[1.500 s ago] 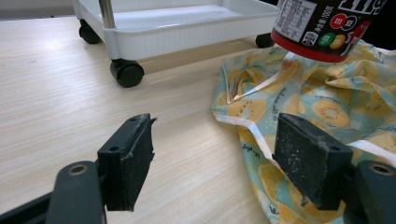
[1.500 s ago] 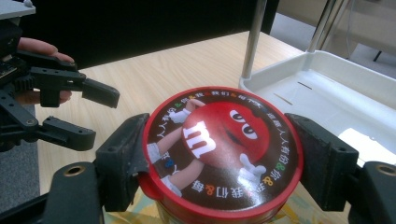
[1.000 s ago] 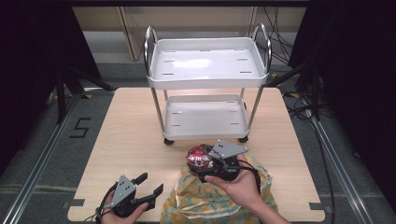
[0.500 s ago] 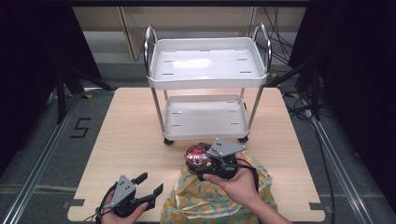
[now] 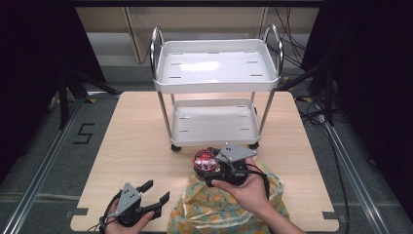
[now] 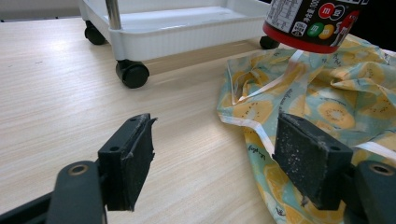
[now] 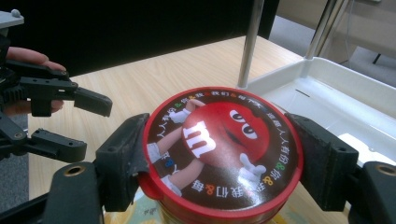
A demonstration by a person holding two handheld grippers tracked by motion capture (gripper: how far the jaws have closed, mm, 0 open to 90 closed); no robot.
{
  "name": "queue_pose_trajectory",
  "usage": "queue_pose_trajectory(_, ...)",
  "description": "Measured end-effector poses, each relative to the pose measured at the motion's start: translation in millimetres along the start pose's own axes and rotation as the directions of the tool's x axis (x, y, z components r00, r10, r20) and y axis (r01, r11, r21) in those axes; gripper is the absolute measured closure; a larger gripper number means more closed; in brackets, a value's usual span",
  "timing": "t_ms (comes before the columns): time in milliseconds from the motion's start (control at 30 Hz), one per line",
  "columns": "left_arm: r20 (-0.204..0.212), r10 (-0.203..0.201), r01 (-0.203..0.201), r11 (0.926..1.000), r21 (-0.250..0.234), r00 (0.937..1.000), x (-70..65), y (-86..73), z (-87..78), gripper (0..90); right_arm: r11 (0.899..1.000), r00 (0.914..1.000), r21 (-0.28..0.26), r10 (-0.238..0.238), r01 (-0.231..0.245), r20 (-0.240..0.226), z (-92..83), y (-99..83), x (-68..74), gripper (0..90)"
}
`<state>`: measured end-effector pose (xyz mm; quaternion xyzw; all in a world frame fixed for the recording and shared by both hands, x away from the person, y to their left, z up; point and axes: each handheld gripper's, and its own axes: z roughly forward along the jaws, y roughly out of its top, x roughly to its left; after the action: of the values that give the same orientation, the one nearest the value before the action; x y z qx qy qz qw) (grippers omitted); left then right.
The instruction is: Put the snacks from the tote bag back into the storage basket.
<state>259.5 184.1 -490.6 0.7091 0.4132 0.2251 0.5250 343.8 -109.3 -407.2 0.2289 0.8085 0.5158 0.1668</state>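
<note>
Right gripper (image 5: 207, 168) clamped on red-lidded candy jar (image 7: 222, 149), held above the kiwi-print cloth bag (image 5: 229, 209) at table (image 5: 136, 146) front edge, just before the white cart (image 5: 214, 66). Left gripper (image 5: 155, 192) jaws apart, empty, low over table left of bag, near its edge

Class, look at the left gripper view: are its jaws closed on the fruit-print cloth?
No: the left gripper stands open, bare table between its jaws, the cloth beside them.

The cart (image 5: 216, 87) stands behind the cloth (image 5: 219, 209), left tool (image 5: 155, 193) beside it.
</note>
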Motion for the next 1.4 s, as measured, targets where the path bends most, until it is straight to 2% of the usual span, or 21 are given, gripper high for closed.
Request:
queue_pose_trajectory(167, -0.006, -0.005, 0.005, 1.0, 0.007, 1.0, 0.5, -0.5, -0.9, 27.7, 1.0, 0.9999, 0.007, -0.007, 0.007, -0.01, -0.6, 0.8, -1.0, 26.9)
queue_pose_trajectory(200, -0.006, -0.01, 0.01, 0.9999, 0.001, 0.9999, 0.3, -0.7, -0.4, 27.8, 1.0, 0.9997, 0.002, -0.026, 0.026, -0.002, -0.6, 1.3, -2.0, 26.9)
queue_pose_trajectory(233, -0.006, -0.011, 0.011, 0.9999, 0.001, 0.9999, 0.3, -0.8, -0.5, 27.8, 1.0, 0.9999, 0.012, 0.014, -0.014, -0.004, -1.4, 1.3, -0.2, 26.9)
queue_pose_trajectory(300, -0.009, -0.004, 0.004, 1.0, 0.004, 1.0, 0.6, -0.6, -1.2, 27.8, 1.0, 1.0, -0.005, -0.004, 0.004, 0.0, 0.4, 1.5, -1.9, 26.9)
queue_pose_trajectory(400, -0.012, -0.004, 0.005, 1.0, 0.005, 0.9999, 1.1, -0.8, -1.8, 27.8, 1.0, 1.0, 0.006, 0.006, -0.006, -0.002, 0.1, 2.2, -3.2, 26.9)
queue_pose_trajectory(433, -0.013, -0.004, 0.004, 1.0, 0.006, 0.9999, 1.2, -0.8, -2.0, 27.7, 1.0, 0.9998, 0.002, -0.02, 0.02, 0.001, 0.8, 2.5, -4.6, 26.9)
queue_pose_trajectory(467, -0.015, -0.008, 0.008, 1.0, 0.004, 0.9999, 1.0, -1.0, -2.0, 27.8, 1.0, 1.0, 0.009, 0.004, -0.004, -0.009, 1.2, 2.3, -3.4, 26.9)
queue_pose_trajectory(567, -0.014, -0.018, 0.018, 0.9998, -0.003, 0.9997, 0.5, -1.4, -1.6, 27.8, 1.0, 1.0, 0.002, -0.008, 0.008, -0.003, 2.3, 2.8, -4.0, 26.9)
queue_pose_trajectory(733, -0.023, -0.013, 0.013, 0.9999, 0.002, 0.9997, 1.1, -1.9, -3.1, 27.8, 1.0, 0.9999, 0.005, -0.003, 0.003, -0.013, 4.3, 3.7, -4.1, 26.9)
queue_pose_trajectory(800, -0.024, -0.017, 0.017, 0.9999, 0.0, 0.9996, 1.3, -2.3, -3.5, 27.9, 1.0, 0.9997, 0.015, 0.013, -0.013, -0.022, 4.9, 3.6, -3.5, 26.9)
queue_pose_trajectory(833, -0.025, -0.015, 0.015, 0.9999, 0.0, 0.9996, 1.4, -2.4, -3.7, 27.9, 1.0, 1.0, 0.007, -0.008, 0.008, -0.003, 4.7, 3.8, -4.7, 26.9)
queue_pose_trajectory(867, -0.022, -0.016, 0.016, 0.9999, -0.006, 0.9996, 1.4, -2.7, -3.6, 27.9, 1.0, 0.9997, 0.013, 0.021, -0.021, -0.011, 5.2, 3.4, -3.1, 26.9)
queue_pose_trajectory(900, -0.022, -0.025, 0.025, 0.9996, -0.016, 0.9994, 0.4, -2.8, -3.0, 28.0, 1.0, 0.9996, 0.015, 0.025, -0.025, -0.015, 5.6, 3.5, -3.4, 26.9)
queue_pose_trajectory(933, -0.022, -0.025, 0.025, 0.9996, -0.016, 0.9994, 0.2, -2.9, -3.2, 28.0, 1.0, 0.9996, 0.012, 0.013, -0.013, -0.024, 6.7, 3.6, -4.6, 26.9)
queue_pose_trajectory(967, -0.023, -0.017, 0.017, 0.9998, -0.006, 0.9996, 0.5, -3.1, -3.9, 28.0, 1.0, 0.9999, 0.001, 0.002, -0.002, -0.013, 7.0, 3.7, -5.7, 26.9)
queue_pose_trajectory(1067, -0.031, -0.013, 0.013, 0.9999, 0.006, 0.9994, -0.7, -3.3, -4.2, 28.0, 1.0, 0.9998, 0.004, 0.021, -0.021, -0.009, 8.2, 4.0, -5.3, 26.9)
queue_pose_trajectory(1167, -0.028, -0.01, 0.01, 0.9999, 0.004, 0.9996, -0.4, -3.6, -3.9, 28.1, 1.0, 1.0, 0.001, 0.002, -0.002, -0.01, 9.9, 4.9, -7.3, 26.9)
queue_pose_trajectory(1233, -0.029, -0.011, 0.011, 0.9999, 0.003, 0.9995, -0.3, -3.7, -4.0, 28.2, 1.0, 0.9996, 0.013, 0.013, -0.012, -0.026, 10.7, 5.7, -6.8, 26.9)
queue_pose_trajectory(1300, -0.026, -0.005, 0.005, 1.0, 0.005, 0.9996, 0.6, -3.5, -4.3, 28.3, 1.0, 0.9999, -0.003, 0.004, -0.004, -0.011, 12.1, 6.4, -6.9, 26.9)
queue_pose_trajectory(1333, -0.026, -0.002, 0.002, 1.0, 0.008, 0.9997, 0.9, -3.4, -4.5, 28.4, 1.0, 0.9998, 0.003, 0.001, -0.001, -0.019, 12.1, 7.1, -7.3, 26.9)
queue_pose_trajectory(1400, -0.026, -0.014, 0.014, 0.9999, -0.003, 0.9996, 0.6, -3.8, -4.1, 28.4, 1.0, 0.9999, -0.002, -0.002, 0.002, -0.017, 13.0, 8.0, -7.3, 26.9)
